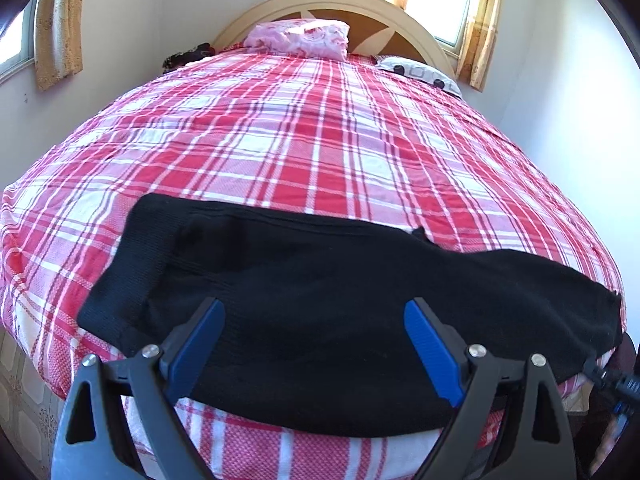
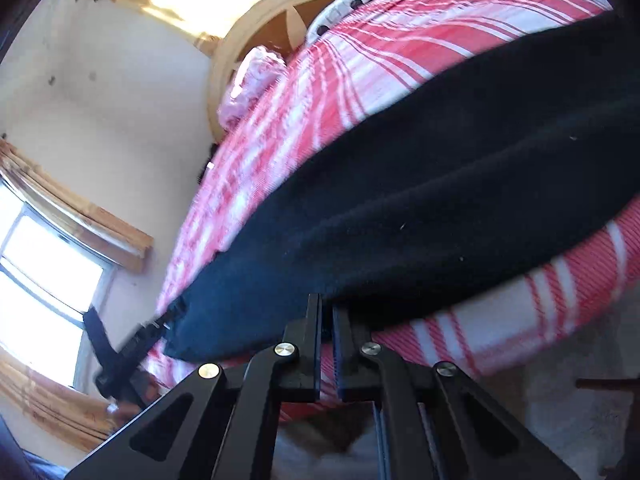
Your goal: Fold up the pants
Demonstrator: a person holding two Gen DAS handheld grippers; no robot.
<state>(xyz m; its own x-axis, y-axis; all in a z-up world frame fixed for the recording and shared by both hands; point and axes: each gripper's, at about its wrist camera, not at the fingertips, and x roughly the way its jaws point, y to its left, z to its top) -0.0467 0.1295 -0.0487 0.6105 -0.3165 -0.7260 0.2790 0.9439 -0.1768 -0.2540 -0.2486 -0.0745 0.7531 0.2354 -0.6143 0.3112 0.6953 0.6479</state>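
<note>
The right wrist view is tilted and smeared by blur, so the plaid lines and the far end of the bed (image 2: 392,52) are hard to read there. In it the right gripper (image 2: 326,312) has its fingers (image 2: 314,344) drawn nearly together at the near hem of the black pants (image 2: 420,208); whether cloth is pinched in the thin slit between them cannot be told. At the lower left of that view the other gripper appears only as a dark blurred shape.

One pair of black pants (image 1: 304,312) lies flat across the foot of the bed (image 1: 304,128), lengthwise from left to right, on a red, pink and white plaid cover; its right end reaches the bed's edge and is cut off by the frame.

The left gripper (image 1: 314,312) hovers over the pants with its two blue-padded fingers (image 1: 430,352) spread wide, gripping nothing.

Two pillows sit at the headboard (image 1: 404,8): a pink pillow (image 1: 300,36) and a white spotted pillow (image 1: 420,72), partly hidden by the bed's curve. Two curtained windows are visible, blown out by light. No writing is legible.
</note>
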